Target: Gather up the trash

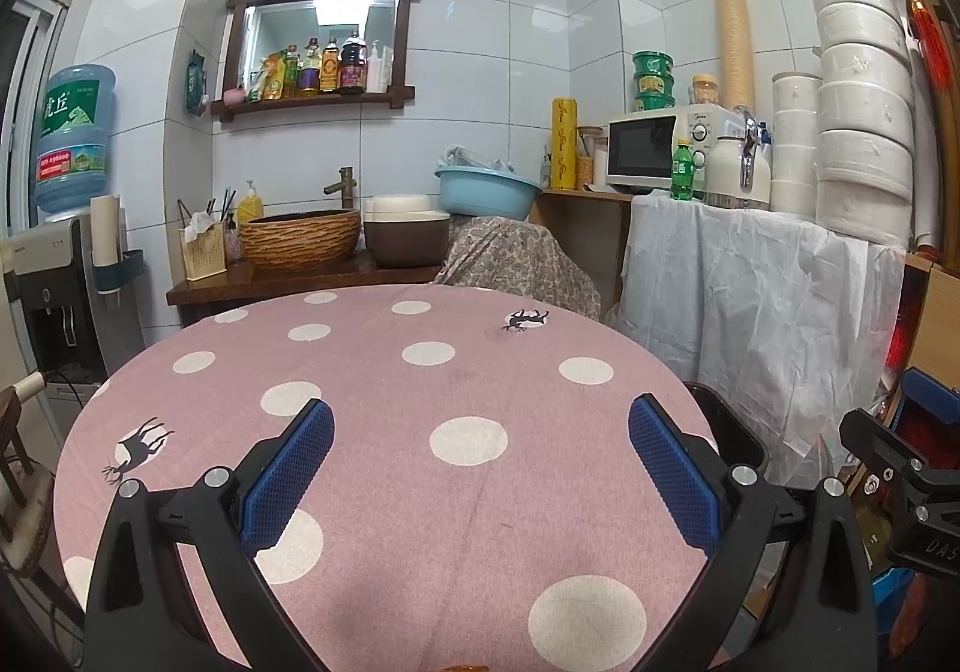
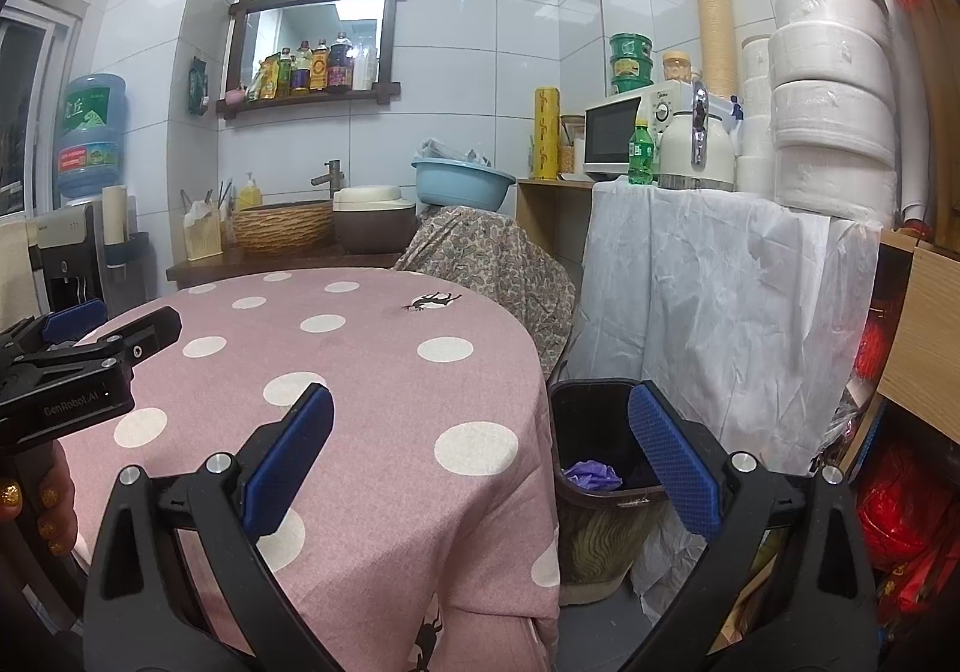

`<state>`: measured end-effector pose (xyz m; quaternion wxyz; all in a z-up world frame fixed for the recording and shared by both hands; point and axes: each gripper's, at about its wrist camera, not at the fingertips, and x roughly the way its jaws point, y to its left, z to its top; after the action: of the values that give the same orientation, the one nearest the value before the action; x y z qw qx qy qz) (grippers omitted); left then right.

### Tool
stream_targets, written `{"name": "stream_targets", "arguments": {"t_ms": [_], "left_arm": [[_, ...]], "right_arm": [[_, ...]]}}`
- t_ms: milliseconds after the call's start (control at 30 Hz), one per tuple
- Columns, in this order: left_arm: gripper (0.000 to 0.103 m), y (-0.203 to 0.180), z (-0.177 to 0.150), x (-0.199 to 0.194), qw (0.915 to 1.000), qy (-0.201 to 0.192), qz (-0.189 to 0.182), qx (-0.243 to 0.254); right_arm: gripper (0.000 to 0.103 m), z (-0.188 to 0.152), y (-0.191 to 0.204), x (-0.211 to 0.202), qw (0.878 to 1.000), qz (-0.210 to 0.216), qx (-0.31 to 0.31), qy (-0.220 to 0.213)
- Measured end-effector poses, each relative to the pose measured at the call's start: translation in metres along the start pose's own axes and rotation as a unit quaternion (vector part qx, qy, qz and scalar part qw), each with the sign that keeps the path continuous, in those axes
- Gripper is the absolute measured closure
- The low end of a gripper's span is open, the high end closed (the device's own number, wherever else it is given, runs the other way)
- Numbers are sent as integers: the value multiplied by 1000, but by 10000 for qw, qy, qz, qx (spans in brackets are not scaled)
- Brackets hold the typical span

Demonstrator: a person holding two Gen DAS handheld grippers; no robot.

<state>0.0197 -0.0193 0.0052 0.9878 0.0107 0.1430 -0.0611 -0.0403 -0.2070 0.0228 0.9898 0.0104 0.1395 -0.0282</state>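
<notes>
**Trash: one soft purple piece already in the bin**

Trash (image 2: 591, 475), a crumpled purple wad, lies inside the dark bin (image 2: 564, 432) beside the table (image 2: 360, 372). We judge it light, limp and compressible; pinch any raised fold. We find none on the matte dotted cloth. Left gripper (image 1: 480, 468) and right gripper (image 2: 480, 462) both stand spread wide, empty.
</notes>
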Motion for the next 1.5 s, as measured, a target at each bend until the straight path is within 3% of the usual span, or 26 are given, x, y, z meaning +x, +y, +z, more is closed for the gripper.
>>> {"name": "stream_targets", "arguments": {"t_ms": [500, 1500], "left_arm": [[5, -6, -2, 6, 9998, 203, -36, -12], [5, -6, 0, 9, 9997, 237, 7, 50]], "right_arm": [[6, -4, 0, 0, 10000, -21, 6, 30], [6, -8, 0, 7, 9998, -76, 58, 152]]}}
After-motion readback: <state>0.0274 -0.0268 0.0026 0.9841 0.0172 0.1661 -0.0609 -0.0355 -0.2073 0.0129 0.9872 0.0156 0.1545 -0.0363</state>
